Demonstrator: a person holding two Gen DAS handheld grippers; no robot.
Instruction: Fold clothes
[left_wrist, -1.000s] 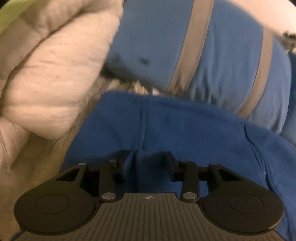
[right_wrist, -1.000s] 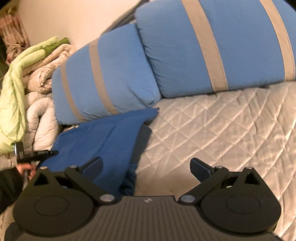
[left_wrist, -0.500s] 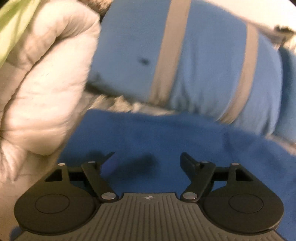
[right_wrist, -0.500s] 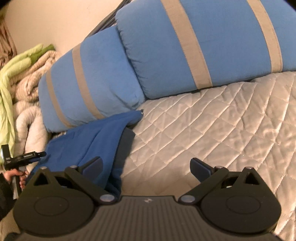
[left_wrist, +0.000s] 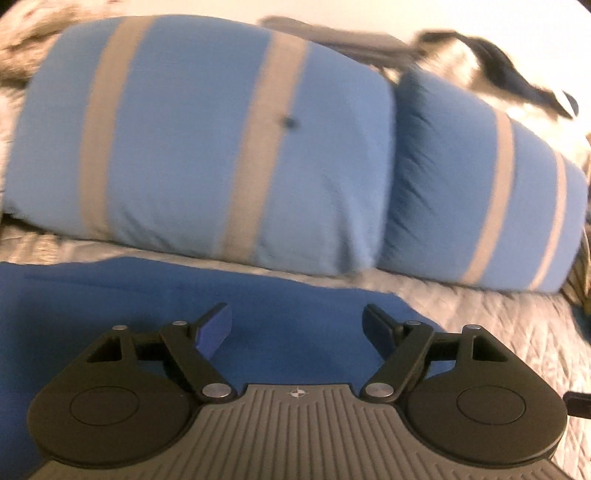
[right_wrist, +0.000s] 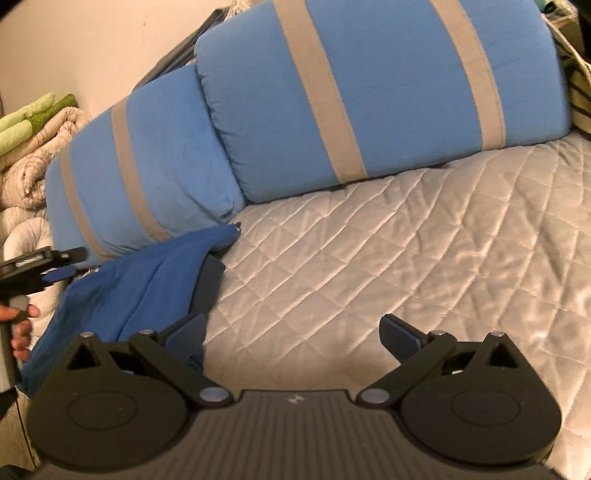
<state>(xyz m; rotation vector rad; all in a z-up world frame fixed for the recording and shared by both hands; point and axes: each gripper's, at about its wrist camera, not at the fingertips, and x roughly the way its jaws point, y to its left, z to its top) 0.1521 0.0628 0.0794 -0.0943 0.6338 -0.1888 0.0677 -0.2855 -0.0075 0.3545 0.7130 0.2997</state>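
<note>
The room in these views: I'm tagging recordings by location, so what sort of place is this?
Most likely a bedroom: a quilted bedspread with two striped blue pillows at its head, and folded blankets piled alongside.

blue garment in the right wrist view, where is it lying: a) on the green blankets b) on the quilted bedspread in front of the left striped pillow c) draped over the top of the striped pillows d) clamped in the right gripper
b: the blue garment lies rumpled on the quilted bedspread, its tip below the striped pillow; the right gripper is open and holds nothing.
</note>
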